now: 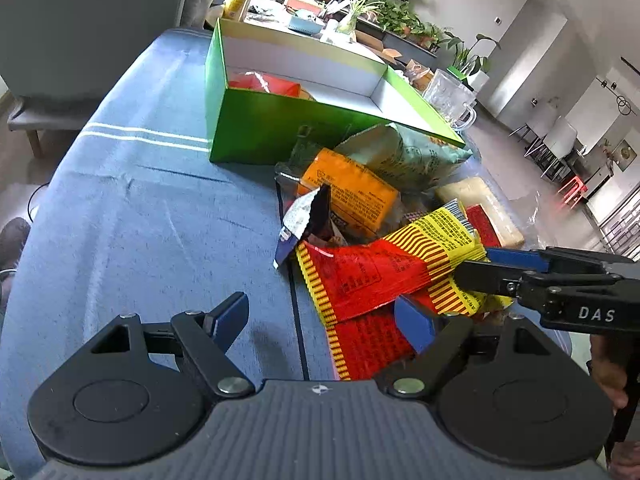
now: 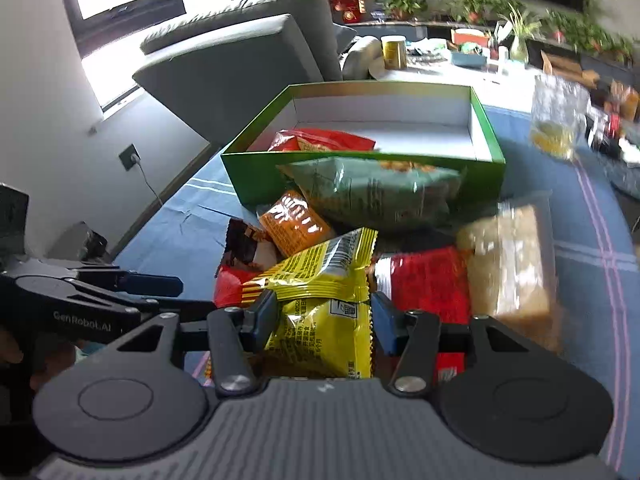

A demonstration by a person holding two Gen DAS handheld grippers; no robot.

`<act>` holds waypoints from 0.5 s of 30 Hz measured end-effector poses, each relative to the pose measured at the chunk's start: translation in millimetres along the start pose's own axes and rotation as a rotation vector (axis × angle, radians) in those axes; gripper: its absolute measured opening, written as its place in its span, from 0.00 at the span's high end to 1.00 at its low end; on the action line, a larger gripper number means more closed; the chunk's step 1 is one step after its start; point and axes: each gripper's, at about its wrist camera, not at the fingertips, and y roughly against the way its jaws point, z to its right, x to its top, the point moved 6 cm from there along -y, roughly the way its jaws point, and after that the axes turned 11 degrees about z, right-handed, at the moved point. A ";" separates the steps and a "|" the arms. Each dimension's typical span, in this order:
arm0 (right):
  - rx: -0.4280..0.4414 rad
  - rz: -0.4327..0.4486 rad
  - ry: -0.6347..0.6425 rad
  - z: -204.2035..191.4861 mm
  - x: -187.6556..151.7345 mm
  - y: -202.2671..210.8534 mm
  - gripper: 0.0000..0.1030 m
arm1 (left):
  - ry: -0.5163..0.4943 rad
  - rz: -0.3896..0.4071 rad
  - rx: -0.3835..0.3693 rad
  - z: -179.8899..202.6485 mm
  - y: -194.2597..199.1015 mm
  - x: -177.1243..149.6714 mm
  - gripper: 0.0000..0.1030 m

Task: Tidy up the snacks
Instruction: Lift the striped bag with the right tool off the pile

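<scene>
1. Nearest the right wrist camera, a yellow snack packet (image 2: 320, 320) is seen between the fingers of the right gripper (image 2: 324, 322); both pads appear pressed to its sides, so it is judged to be grasped. In the left wrist view the same gripper (image 1: 472, 270) is seen gripping the packet's yellow-and-red striped end (image 1: 448, 248).
2. The left gripper (image 1: 324, 320) is held spread wide and empty, low over the blue tablecloth (image 1: 140, 220); its right pad lies against the red wrappers at the pile's edge.
3. Just beyond, the remaining snacks lie heaped: a red packet (image 2: 424, 284), a pale wrapped block (image 2: 508, 256), an orange packet (image 2: 294, 224), a dark wrapper (image 2: 248, 244), and a green bag (image 2: 376, 196) leaning against the box.
4. Farther back stands the green box (image 2: 248, 176), open-topped, with one red bag (image 2: 320, 140) already inside.
5. The step in hand is judged to be the pick-up of the yellow packet. The next move calls for it to be lifted clear of the pile, carried over the green bag and the box wall, and released inside.
</scene>
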 end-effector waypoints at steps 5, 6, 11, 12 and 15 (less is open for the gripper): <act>-0.013 -0.011 -0.011 1.3 -3.1 -5.6 0.23 | -0.008 -0.002 -0.003 4.7 -4.7 -2.1 0.24; -0.018 -0.008 -0.002 0.4 -3.3 -6.6 0.23 | -0.006 -0.002 -0.007 6.2 -6.6 -2.3 0.24; -0.049 0.010 0.068 -8.6 -8.2 -13.8 0.23 | 0.026 -0.021 -0.040 16.2 -18.0 -8.6 0.24; -0.054 0.007 0.064 -7.6 -8.9 -14.9 0.23 | 0.023 -0.011 -0.039 17.3 -17.8 -8.7 0.23; -0.043 -0.002 0.037 -2.9 -8.1 -14.4 0.23 | 0.014 -0.016 -0.041 19.3 -17.4 -8.9 0.23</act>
